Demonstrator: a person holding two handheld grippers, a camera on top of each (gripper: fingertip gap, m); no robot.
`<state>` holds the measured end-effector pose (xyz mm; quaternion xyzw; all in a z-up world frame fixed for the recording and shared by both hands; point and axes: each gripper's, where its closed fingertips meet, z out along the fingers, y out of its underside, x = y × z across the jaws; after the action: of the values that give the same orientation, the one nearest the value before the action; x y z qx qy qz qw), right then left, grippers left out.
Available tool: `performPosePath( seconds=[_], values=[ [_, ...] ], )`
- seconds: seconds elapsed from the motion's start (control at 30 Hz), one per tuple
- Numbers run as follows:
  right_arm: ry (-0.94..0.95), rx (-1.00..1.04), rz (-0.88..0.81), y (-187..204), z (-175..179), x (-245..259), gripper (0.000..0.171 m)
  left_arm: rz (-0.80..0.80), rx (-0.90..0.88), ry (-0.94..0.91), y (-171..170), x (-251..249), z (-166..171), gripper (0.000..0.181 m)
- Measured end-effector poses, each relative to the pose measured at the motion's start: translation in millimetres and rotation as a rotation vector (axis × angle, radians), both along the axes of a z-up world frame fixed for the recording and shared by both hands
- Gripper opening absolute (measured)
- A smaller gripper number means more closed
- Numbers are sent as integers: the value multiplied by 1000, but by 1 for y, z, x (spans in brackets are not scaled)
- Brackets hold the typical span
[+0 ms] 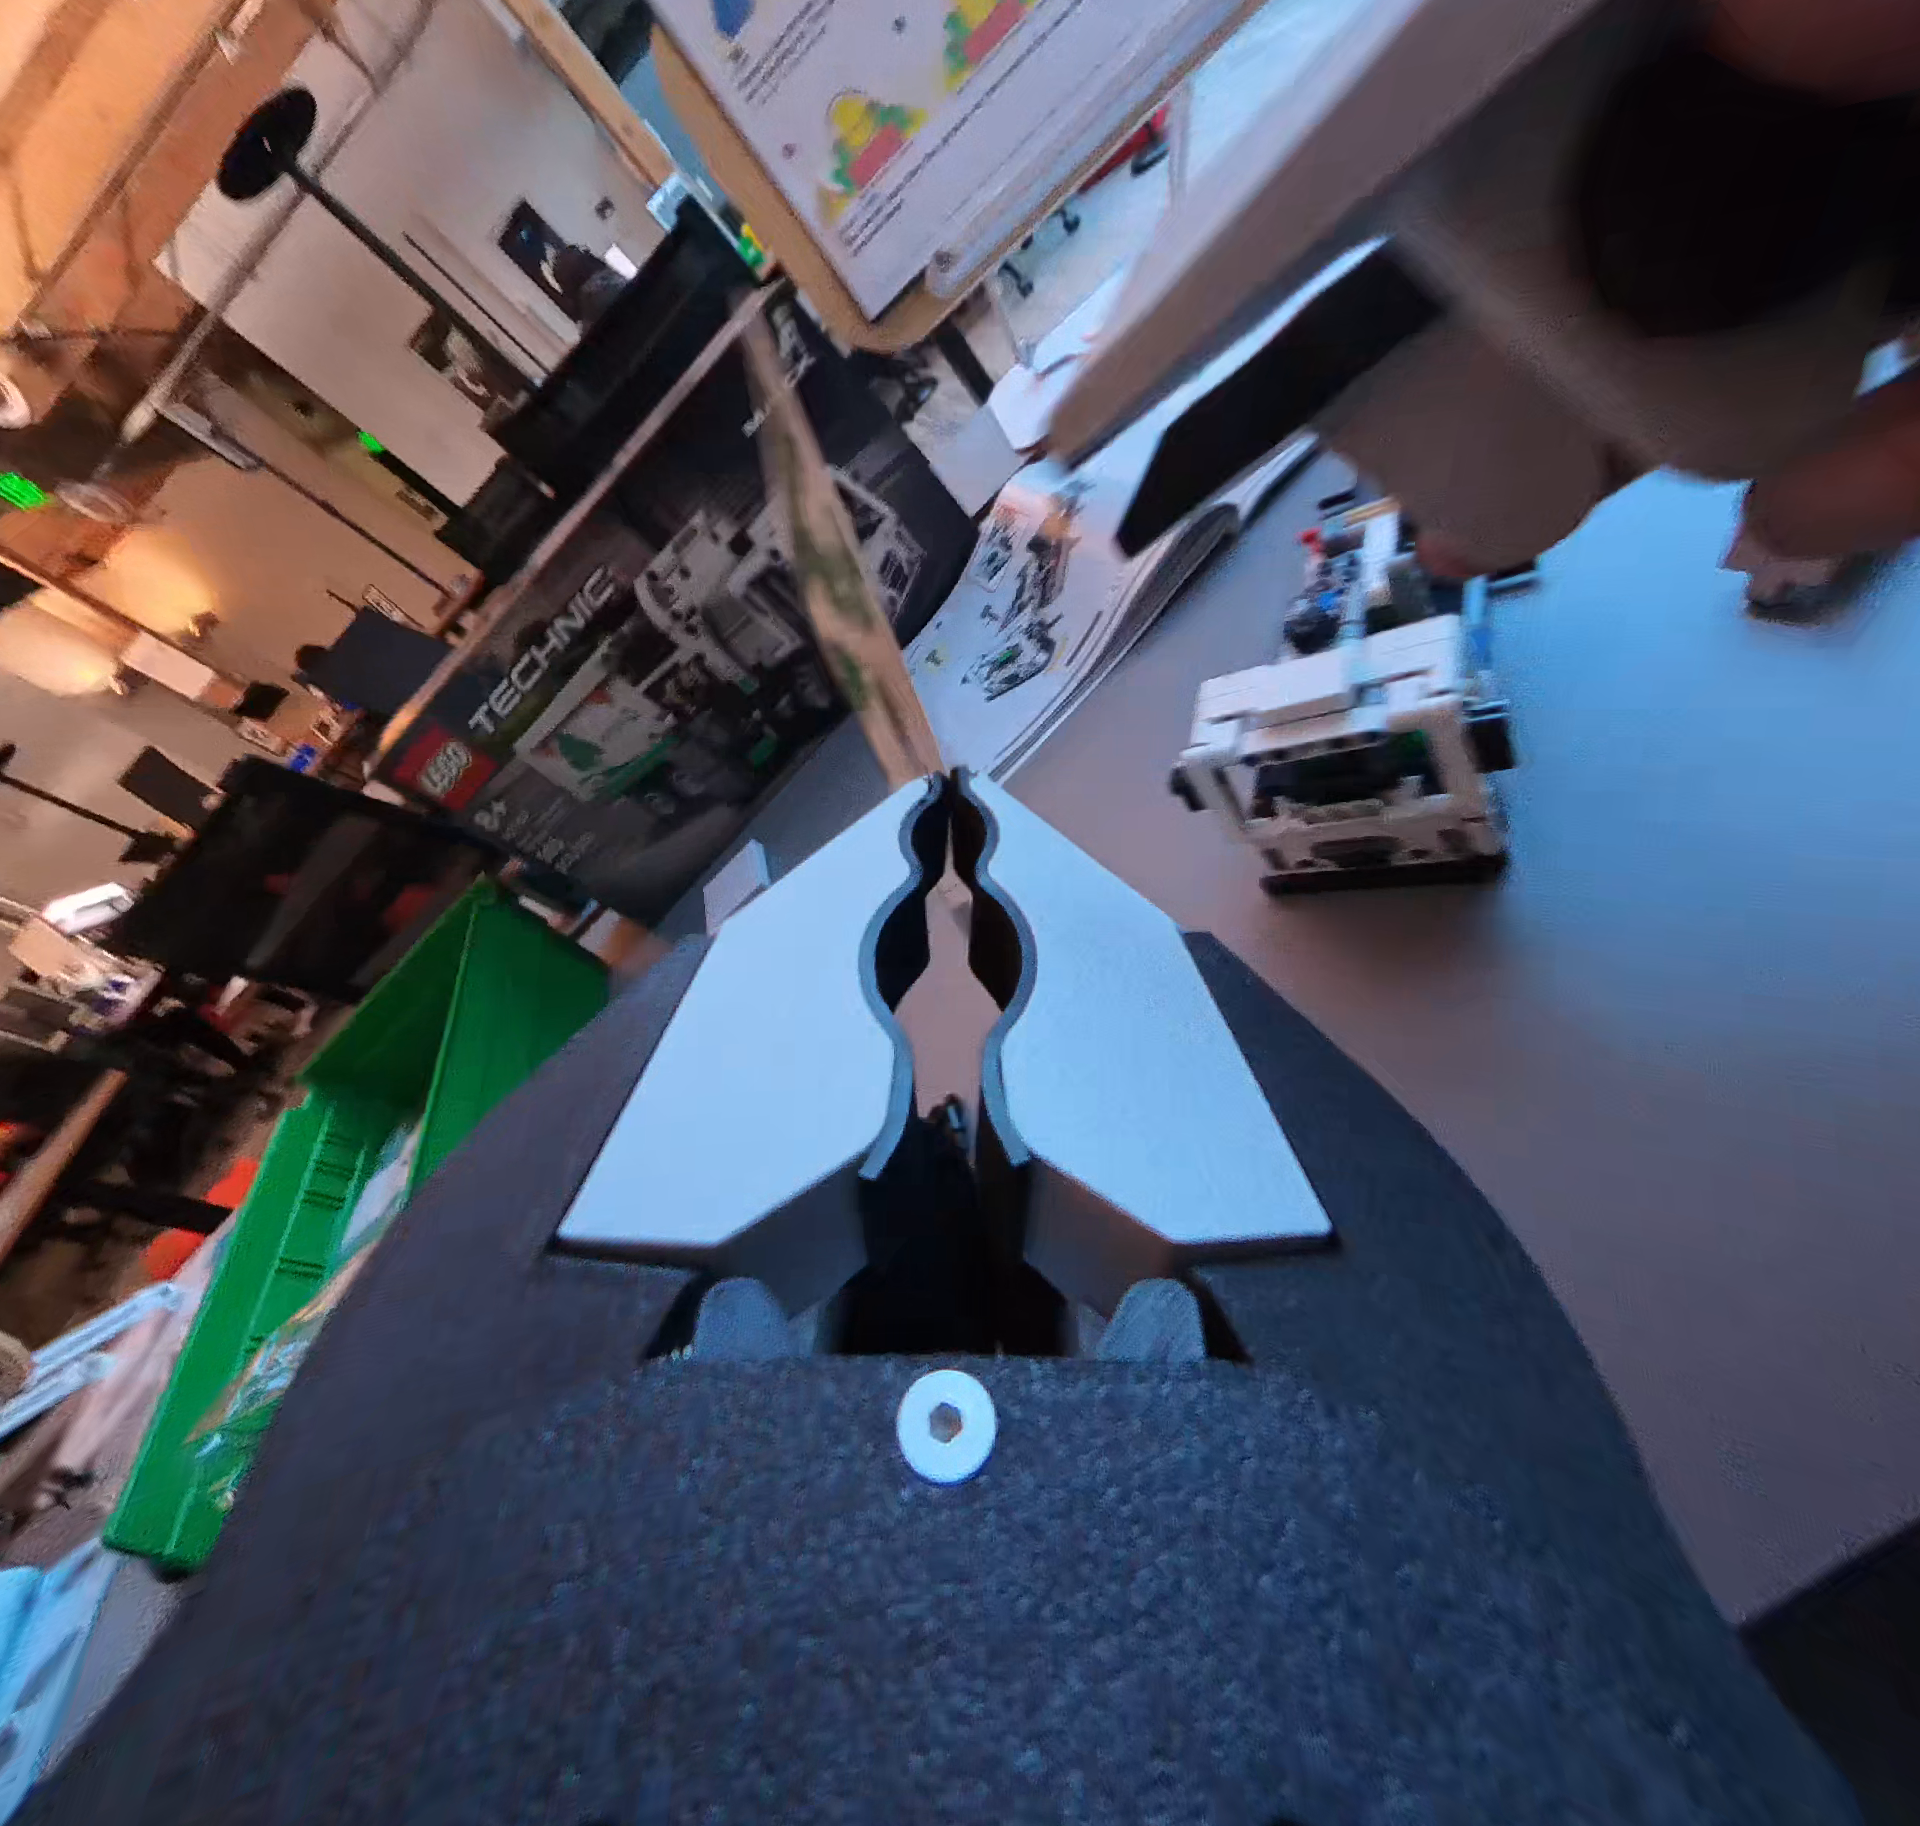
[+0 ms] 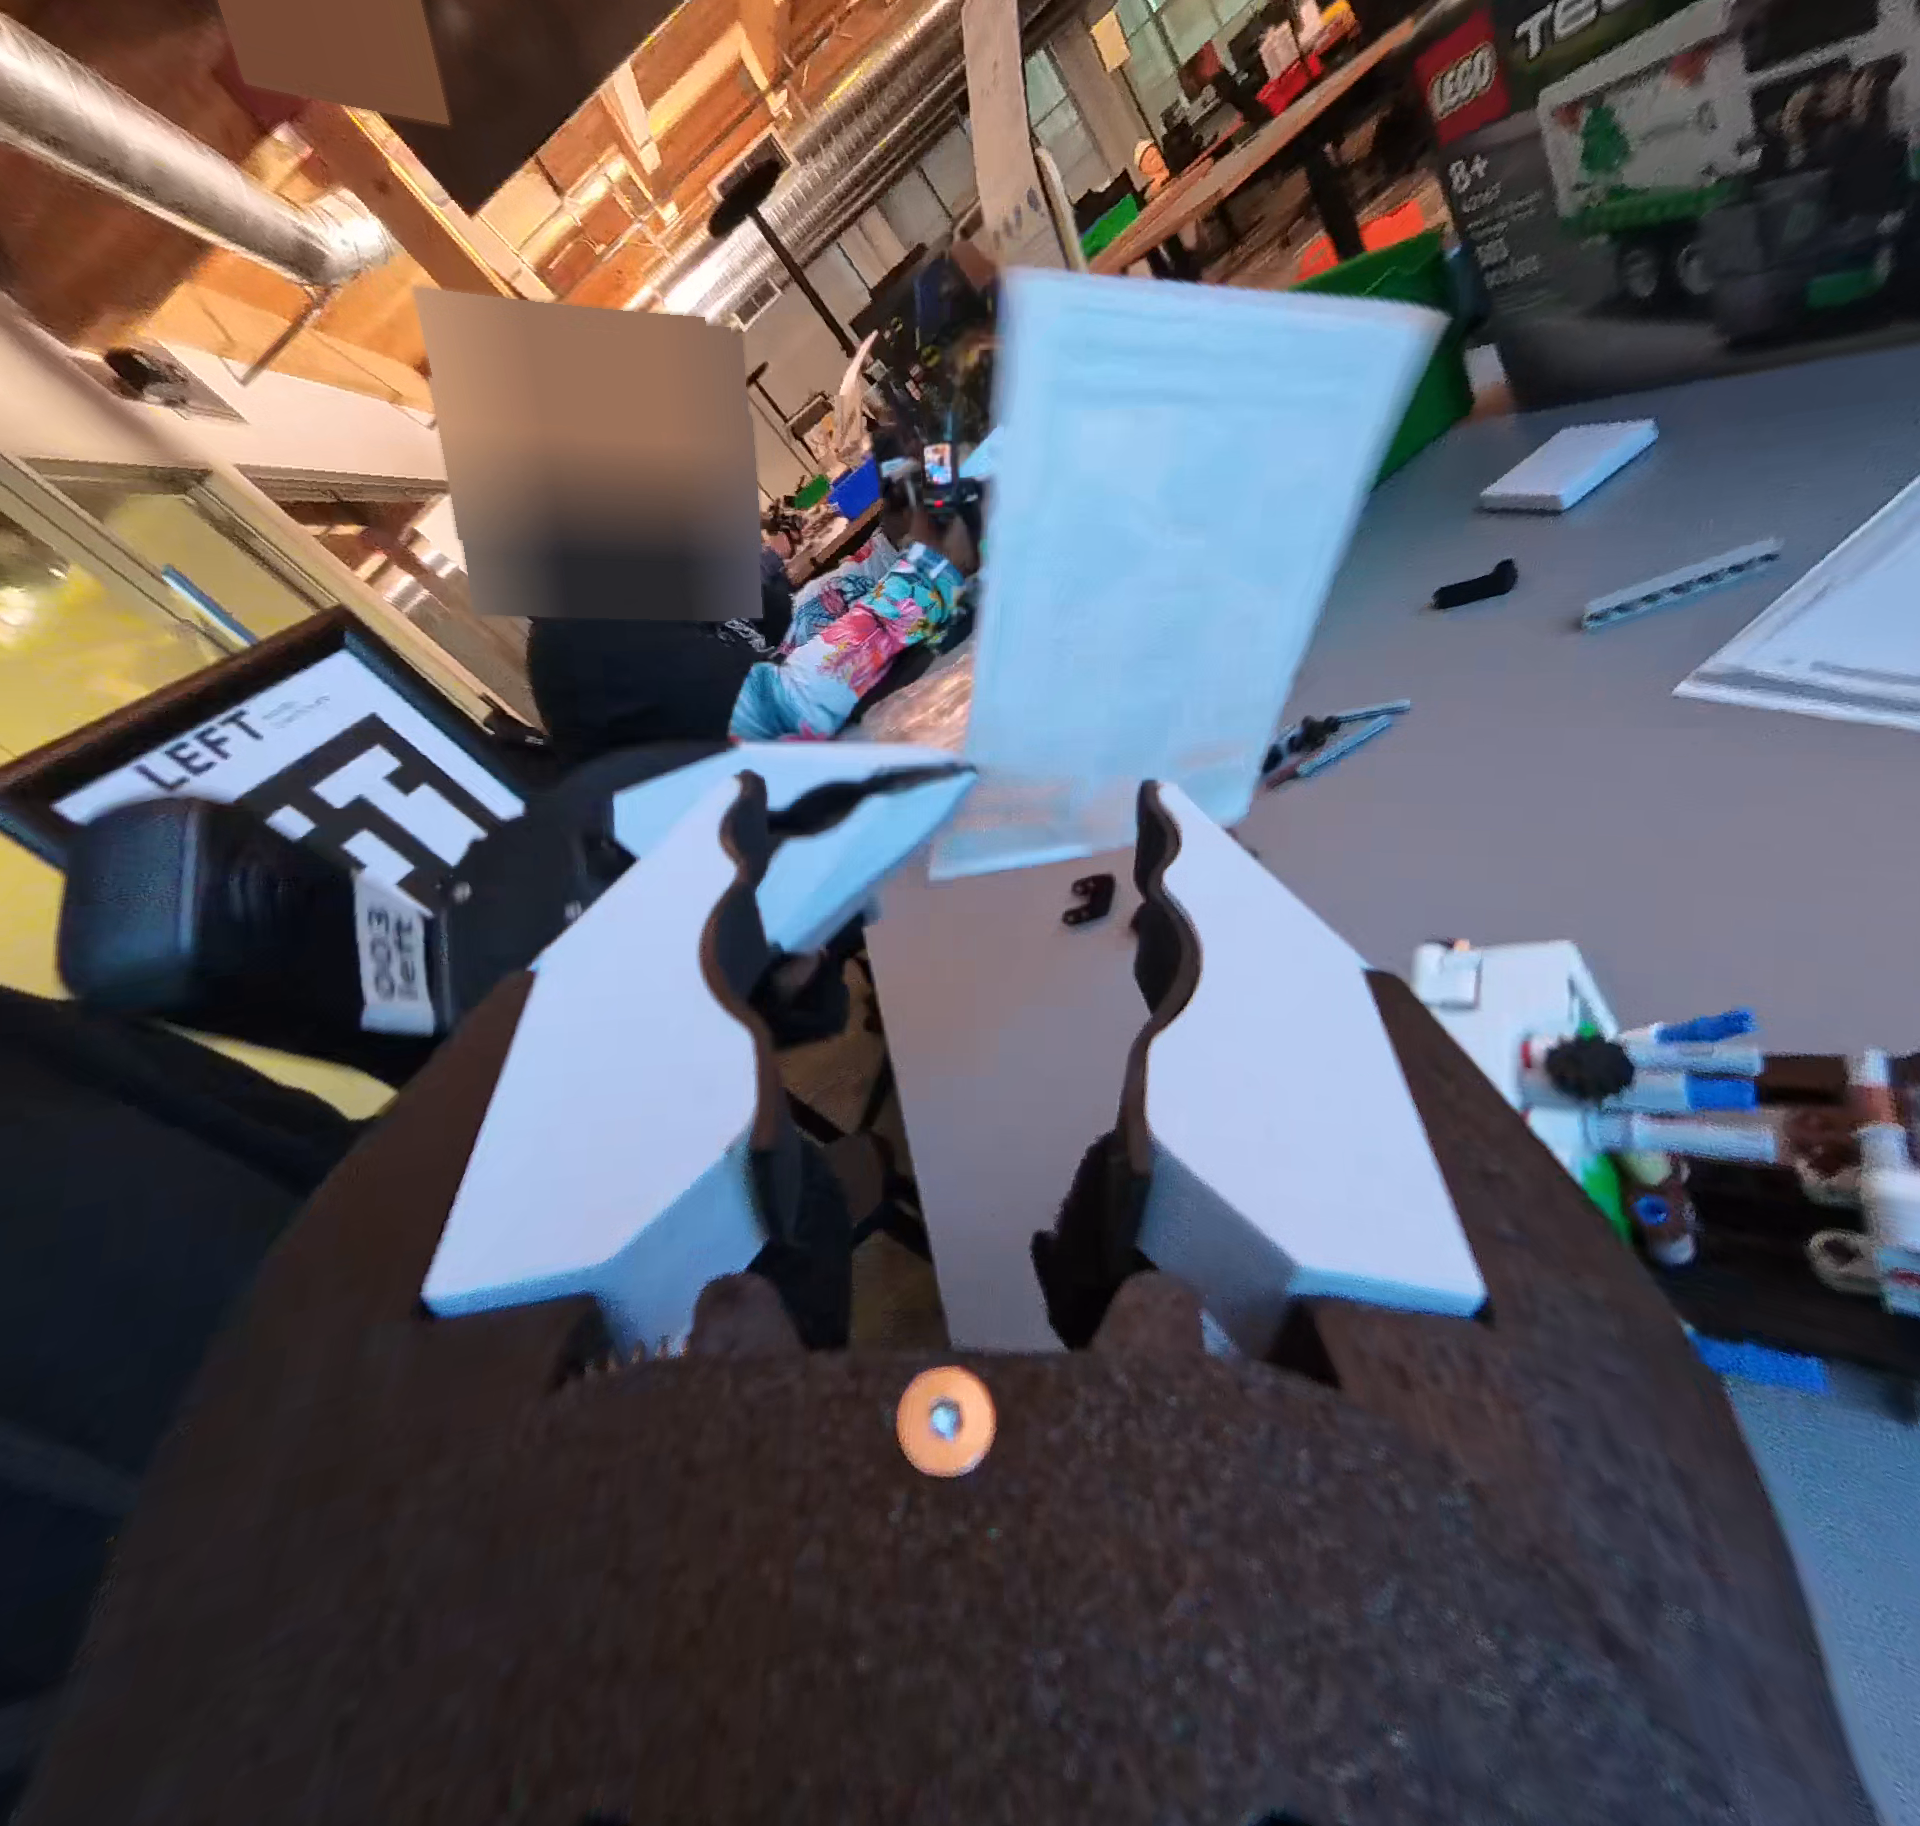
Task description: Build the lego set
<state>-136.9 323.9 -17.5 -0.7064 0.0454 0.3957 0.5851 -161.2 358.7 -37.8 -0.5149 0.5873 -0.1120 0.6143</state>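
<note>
Left tongs [image 1: 951,789] closed, right tongs [image 2: 951,820] agape.

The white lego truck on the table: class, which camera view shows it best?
The left wrist view: the white lego truck stands whole on the table. The right wrist view catches only a blurred part at its edge.

The tabletop [image 2: 1558,841] was plain grey. The half-built truck [image 1: 1351,768] was mostly white with black trim and a bit of green inside. The set's box [image 1: 623,696] was black with a red logo square, and next to it sat a bright green bin [image 1: 343,1205]. Both grippers had white jaws with black wavy pads on speckled dark bodies. A grey beam [image 2: 1678,587] lay by a small black piece [image 2: 1473,583].
</note>
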Motion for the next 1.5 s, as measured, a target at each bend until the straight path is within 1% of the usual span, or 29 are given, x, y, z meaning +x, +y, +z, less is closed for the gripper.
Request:
performPosePath(
  seconds=[0.1,0.17,0.27,0.33,0.37,0.4,0.43,0.5,0.53,0.57,0.67,0.73,0.77,0.8,0.87,0.9,0.97,1.0,1.03,1.07,1.1,1.2,1.3,1.4,1.5],
  values=[
    [12,-50,-23,-12,-19,0,68,-33,62,39,-34,13,-18,0],
    [40,-85,-56,-21,-32,4,63,-66,105,71,-55,21,-30,0],
    [110,-138,-125,-36,-50,22,37,-118,173,100,-84,31,-42,0],
    [180,-141,-132,-50,-57,32,12,-176,163,146,-104,38,-58,0],
    [205,-142,-130,-56,-61,37,5,-216,145,161,-114,41,-66,3],
    [216,-147,-135,-62,-65,42,0,-276,108,140,-127,42,-68,18],
    [209,-149,-135,-69,-69,46,0,-342,37,111,-140,41,-68,31],
    [171,-143,-139,-80,-74,55,0,-445,-163,73,-157,32,-65,43],
    [151,-137,-128,-87,-74,58,0,-479,-265,55,-158,27,-61,47],
    [145,-122,-99,-93,-71,59,0,-500,-356,39,-153,23,-57,50],
    [136,-117,19,-110,-65,56,0,-524,-582,-39,-125,12,-41,56],
    [162,-83,134,-123,-55,47,0,-572,-758,-17,-116,10,-44,64],
    [167,-91,182,-127,-55,43,0,-614,-853,-3,-118,10,-45,66],
    [167,-100,234,-132,-55,38,0,-676,-950,5,-124,8,-45,64],
    [179,-101,354,-144,-53,26,0,-804,-1125,29,-140,4,-44,64],
    [167,-120,395,-147,-56,21,0,-873,-1208,47,-148,0,-42,59],
    [122,-161,449,-152,-66,12,0,-982,-1341,104,-164,-7,-43,55],
    [122,-158,494,-156,-66,6,0,-1024,-1394,130,-171,-10,-44,43],
    [132,-154,525,-159,-65,2,0,-1045,-1425,154,-176,-12,-46,26],
    [133,-166,516,-156,-67,2,0,-1044,-1434,162,-178,-11,-49,12],
    [136,-179,495,-153,-70,3,0,-1041,-1437,164,-179,-11,-52,4],
    [204,-180,532,-157,-70,0,0,-1047,-1459,163,-182,-13,-52,0],
    [213,-186,526,-156,-75,1,0,-1055,-1503,141,-182,-15,-48,0],
    [222,-155,502,-154,-72,4,0,-1104,-1600,97,-185,-20,-40,2],
    [234,-147,480,-154,-69,10,0,-1088,-1600,94,-185,-20,-45,0]
  ],
)
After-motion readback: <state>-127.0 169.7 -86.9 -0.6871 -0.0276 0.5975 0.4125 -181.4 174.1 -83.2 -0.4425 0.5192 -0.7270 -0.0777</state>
